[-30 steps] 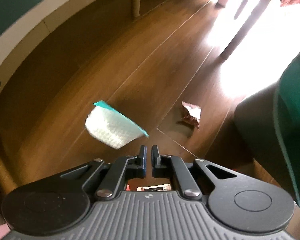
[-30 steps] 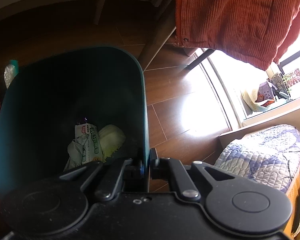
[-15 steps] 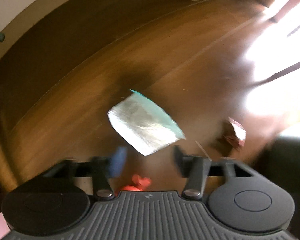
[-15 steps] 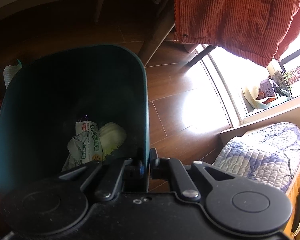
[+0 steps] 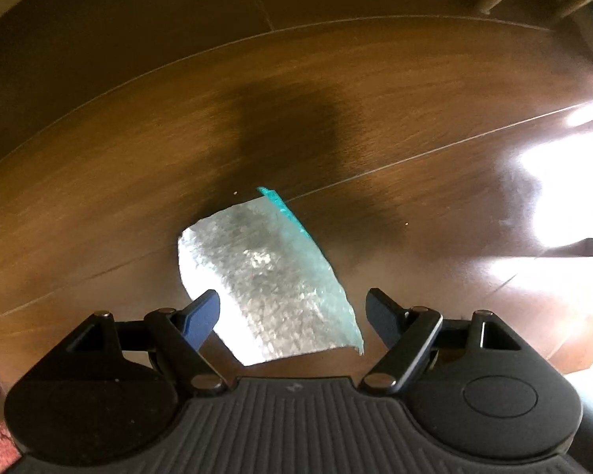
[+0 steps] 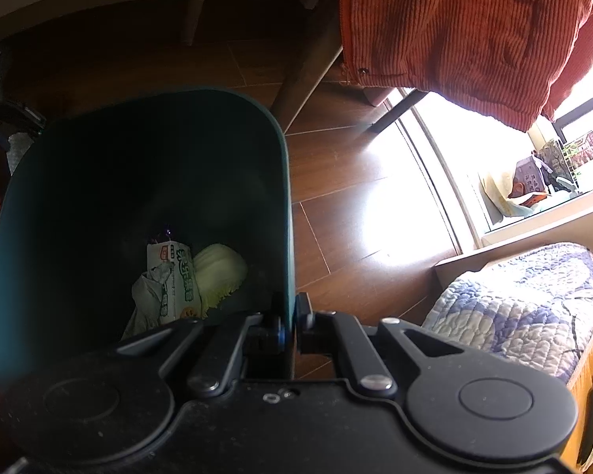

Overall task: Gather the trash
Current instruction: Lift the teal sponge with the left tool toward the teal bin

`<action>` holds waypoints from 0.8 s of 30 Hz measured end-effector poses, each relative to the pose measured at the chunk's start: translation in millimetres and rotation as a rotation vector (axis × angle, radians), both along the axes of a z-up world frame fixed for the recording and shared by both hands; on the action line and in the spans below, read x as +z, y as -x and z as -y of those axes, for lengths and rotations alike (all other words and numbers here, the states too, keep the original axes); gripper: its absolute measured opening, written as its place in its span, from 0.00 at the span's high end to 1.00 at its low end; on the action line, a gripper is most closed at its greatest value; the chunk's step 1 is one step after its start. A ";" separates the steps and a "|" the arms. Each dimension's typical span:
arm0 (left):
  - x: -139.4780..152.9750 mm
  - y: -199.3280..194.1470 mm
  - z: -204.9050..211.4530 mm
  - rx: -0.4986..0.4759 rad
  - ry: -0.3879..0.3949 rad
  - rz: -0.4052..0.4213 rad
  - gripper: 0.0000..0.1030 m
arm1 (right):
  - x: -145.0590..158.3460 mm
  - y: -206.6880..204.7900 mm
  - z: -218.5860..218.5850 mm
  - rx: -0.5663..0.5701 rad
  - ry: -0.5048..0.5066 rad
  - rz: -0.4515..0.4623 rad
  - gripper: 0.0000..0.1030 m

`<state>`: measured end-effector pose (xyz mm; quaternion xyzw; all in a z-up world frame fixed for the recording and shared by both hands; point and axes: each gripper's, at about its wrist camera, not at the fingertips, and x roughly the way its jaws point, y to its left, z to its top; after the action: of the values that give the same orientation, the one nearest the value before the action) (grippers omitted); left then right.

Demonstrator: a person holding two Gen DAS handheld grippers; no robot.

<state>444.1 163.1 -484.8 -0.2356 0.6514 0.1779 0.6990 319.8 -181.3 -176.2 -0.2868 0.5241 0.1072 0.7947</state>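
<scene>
The wooden floor (image 5: pixel 375 91) fills the left wrist view, dark brown planks with a bright patch of sunlight at the right edge. In the right wrist view an orange corduroy jacket (image 6: pixel 466 27) hangs at the top, and a quilted bed cover (image 6: pixel 514 304) lies at the lower right below a window sill. The teal trash bin (image 6: pixel 27 205) stands open toward the camera, with a white snack wrapper (image 6: pixel 174 276) and a pale yellow crumpled piece (image 6: pixel 221 272) in its bottom. The right gripper (image 6: pixel 290 316) is clamped on the bin's near right wall, one finger inside and one outside. On the floor lies a silvery foil wrapper (image 5: pixel 265 272) with a teal edge. The left gripper (image 5: pixel 292 308) points down over it, fingers spread wide, the wrapper's near part between them and neither blue pad (image 5: pixel 199 318) pressing on it.
</scene>
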 end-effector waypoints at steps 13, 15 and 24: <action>-40.0 1.3 -1.2 0.081 -0.065 -0.170 0.22 | 1.3 1.3 1.2 0.002 -0.007 0.004 0.95; -42.9 7.6 -3.8 0.097 -0.044 -0.173 0.21 | 1.6 1.3 2.1 -0.002 -0.013 0.005 0.95; -37.3 13.0 -5.7 0.093 -0.032 -0.142 0.93 | -1.5 -0.9 7.8 -0.020 -0.013 0.003 0.95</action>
<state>431.1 168.8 -522.1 -0.2411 0.6848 0.2369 0.6456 320.7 -189.1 -177.7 -0.2765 0.5252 0.1022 0.7983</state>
